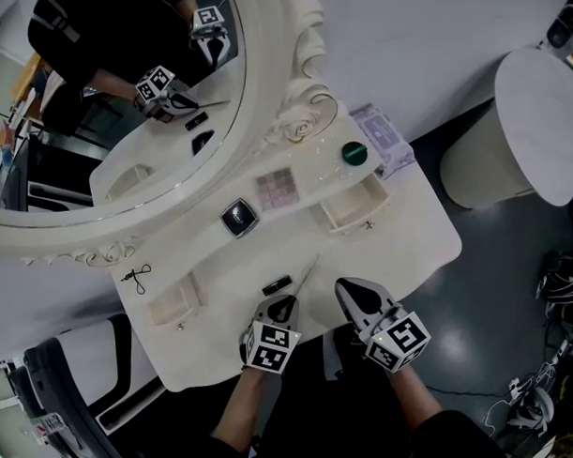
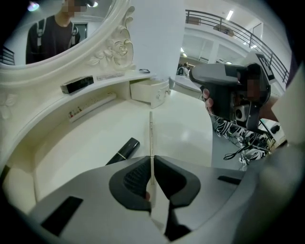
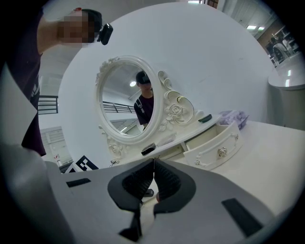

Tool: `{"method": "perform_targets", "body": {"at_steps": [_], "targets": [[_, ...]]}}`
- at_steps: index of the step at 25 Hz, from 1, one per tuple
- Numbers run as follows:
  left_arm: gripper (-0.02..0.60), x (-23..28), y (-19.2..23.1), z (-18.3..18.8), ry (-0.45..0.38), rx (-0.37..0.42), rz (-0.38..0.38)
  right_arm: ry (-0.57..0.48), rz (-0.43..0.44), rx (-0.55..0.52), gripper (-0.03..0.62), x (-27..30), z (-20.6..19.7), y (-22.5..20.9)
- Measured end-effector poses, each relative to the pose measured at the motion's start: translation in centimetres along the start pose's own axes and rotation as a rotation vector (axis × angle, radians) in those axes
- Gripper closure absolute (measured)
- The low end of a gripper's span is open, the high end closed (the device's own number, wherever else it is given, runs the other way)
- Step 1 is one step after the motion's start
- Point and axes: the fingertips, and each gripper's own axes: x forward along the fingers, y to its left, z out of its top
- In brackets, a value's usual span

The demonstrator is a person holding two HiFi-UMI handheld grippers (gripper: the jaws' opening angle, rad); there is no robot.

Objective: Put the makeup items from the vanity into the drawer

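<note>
My left gripper is shut on a thin pale makeup pencil, which sticks out ahead of the jaws over the vanity top. A black lipstick tube lies on the top just left of it. My right gripper is shut with nothing between its jaws, held beside the left one near the front edge. The right drawer stands open. On the upper shelf lie a black compact, a pink palette and a green round item.
The oval mirror stands behind the shelf. A second small drawer is open at the left. A purple packet lies at the vanity's far right end, a small dark clip at the left. A white stool stands to the right.
</note>
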Motion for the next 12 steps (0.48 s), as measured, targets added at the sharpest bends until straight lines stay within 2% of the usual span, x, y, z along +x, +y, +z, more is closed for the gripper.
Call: {"method": "perform_targets", "body": {"at_steps": [5,12], "targets": [[0.546,-2.3,0.3,3.7,-0.106,-0.010,0.026,-0.013,0.005,-0.028,0.571,-0.6,1.4,0.9],[0.546,-4.8,0.1,6.9,-0.202,-0.016,0.028,-0.035,0.014,-0.051,0.570,-1.2,2.9,2.3]]}}
